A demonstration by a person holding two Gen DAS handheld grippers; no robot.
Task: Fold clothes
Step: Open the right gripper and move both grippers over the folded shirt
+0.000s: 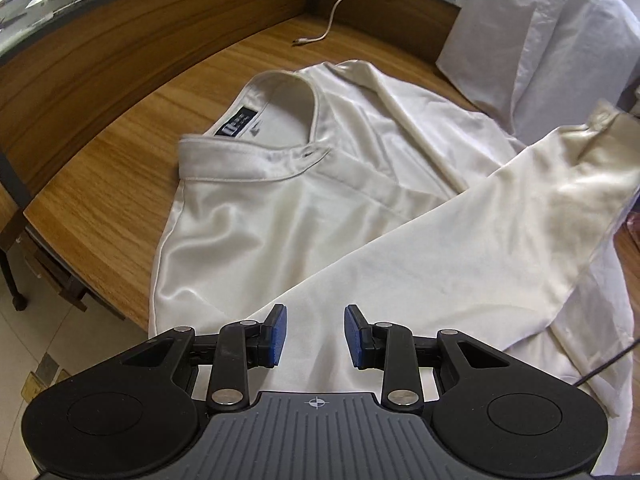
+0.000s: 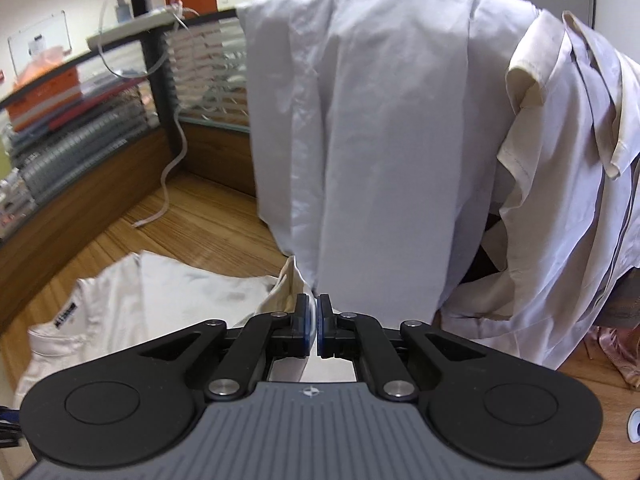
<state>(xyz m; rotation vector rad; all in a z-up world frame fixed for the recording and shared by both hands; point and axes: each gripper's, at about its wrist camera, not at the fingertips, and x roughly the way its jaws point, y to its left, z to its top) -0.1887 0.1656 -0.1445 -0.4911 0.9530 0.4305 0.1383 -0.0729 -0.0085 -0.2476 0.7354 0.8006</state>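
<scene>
A cream satin shirt [image 1: 280,216] lies on the wooden table [image 1: 120,184], collar [image 1: 256,152] toward the far left. One sleeve [image 1: 460,240] stretches up across the body, its cuff [image 1: 608,120] raised at the right. My left gripper [image 1: 315,332] hovers open just over the base of that sleeve, blue pads apart and gripping nothing. In the right wrist view my right gripper [image 2: 315,310] is shut, with the cream sleeve cuff [image 2: 286,284] pinched at its pads. The shirt [image 2: 160,292] lies below to the left.
White garments [image 2: 380,120] hang draped in a tall pile at the table's far right [image 1: 540,32]. A white cable [image 1: 332,20] trails onto the table at the back. A wooden partition [image 1: 120,40] walls the far side. The table's edge [image 1: 80,272] drops off at the left.
</scene>
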